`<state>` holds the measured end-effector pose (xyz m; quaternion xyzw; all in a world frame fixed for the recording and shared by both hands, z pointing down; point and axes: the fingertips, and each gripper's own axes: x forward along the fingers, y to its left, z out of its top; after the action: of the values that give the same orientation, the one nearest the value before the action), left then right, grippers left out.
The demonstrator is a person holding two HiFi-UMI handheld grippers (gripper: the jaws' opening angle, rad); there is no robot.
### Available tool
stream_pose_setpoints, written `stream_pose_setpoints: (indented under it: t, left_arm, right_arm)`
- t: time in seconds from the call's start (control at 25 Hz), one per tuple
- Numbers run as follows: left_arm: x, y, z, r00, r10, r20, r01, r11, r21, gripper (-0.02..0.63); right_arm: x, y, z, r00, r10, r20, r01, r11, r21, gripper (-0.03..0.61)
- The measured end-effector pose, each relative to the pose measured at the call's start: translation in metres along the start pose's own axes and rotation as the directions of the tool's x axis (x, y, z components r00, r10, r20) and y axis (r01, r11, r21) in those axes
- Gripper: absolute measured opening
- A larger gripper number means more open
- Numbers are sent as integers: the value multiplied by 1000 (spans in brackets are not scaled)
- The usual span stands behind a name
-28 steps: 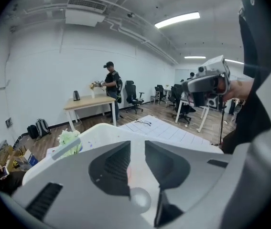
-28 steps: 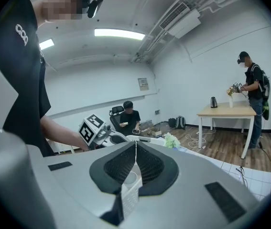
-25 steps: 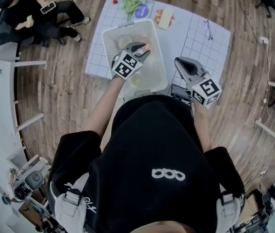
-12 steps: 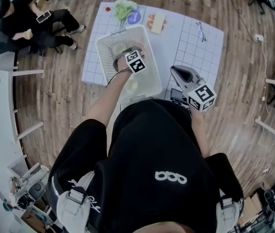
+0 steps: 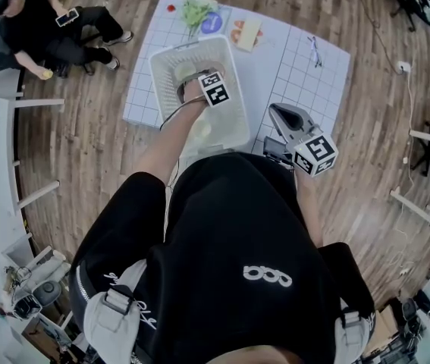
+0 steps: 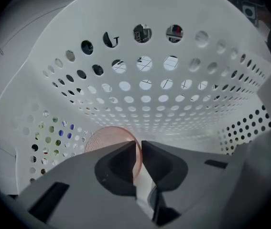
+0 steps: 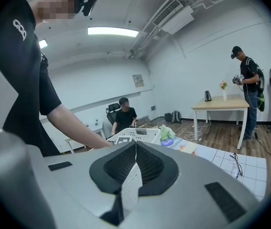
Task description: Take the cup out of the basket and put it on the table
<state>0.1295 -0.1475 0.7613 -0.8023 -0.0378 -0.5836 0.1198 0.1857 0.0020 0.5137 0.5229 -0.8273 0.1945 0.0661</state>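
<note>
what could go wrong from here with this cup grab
The left claw has just been closing on only the thin wall of the pink cup, so the cup may tilt or slip when lifted. It sits deep in the basket; a swinging cup could catch the perforated wall on the way out.

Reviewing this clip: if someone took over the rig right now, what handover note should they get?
Left hand-held gripper: down inside the white basket, jaws just closed onto the wall of the pink cup; grip looks made.
Right hand-held gripper: shut, empty, held level to the right of the basket.
Cup: inside the basket, not lifted.
Done: reach and pinch.
Left: lift the cup out, set it on the table, release.
</note>
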Motion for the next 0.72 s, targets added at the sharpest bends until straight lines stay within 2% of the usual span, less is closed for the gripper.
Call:
stream_pose_setpoints:
  t: [0.24, 0.44, 0.6, 0.72]
  left_arm:
    - [-14, 3, 9, 996, 57, 63, -58, 998, 7, 26]
    - [-41, 7, 19, 986, 104, 128, -102, 994, -28, 26]
    - [-77, 3, 31, 966, 147, 211, -134, 988, -76, 26]
    - [-113, 8, 35, 939, 202, 279, -172, 977, -128, 25]
  right_arm:
    - [0, 2, 2, 1000, 5, -1, -5, 1000, -4, 25]
    - [5, 5, 1, 1000, 20, 0, -20, 1000, -8, 25]
    - [6, 7, -1, 1000, 27, -3, -27, 1000, -3, 25]
    - [17, 4, 5, 999, 50, 1, -50, 999, -15, 25]
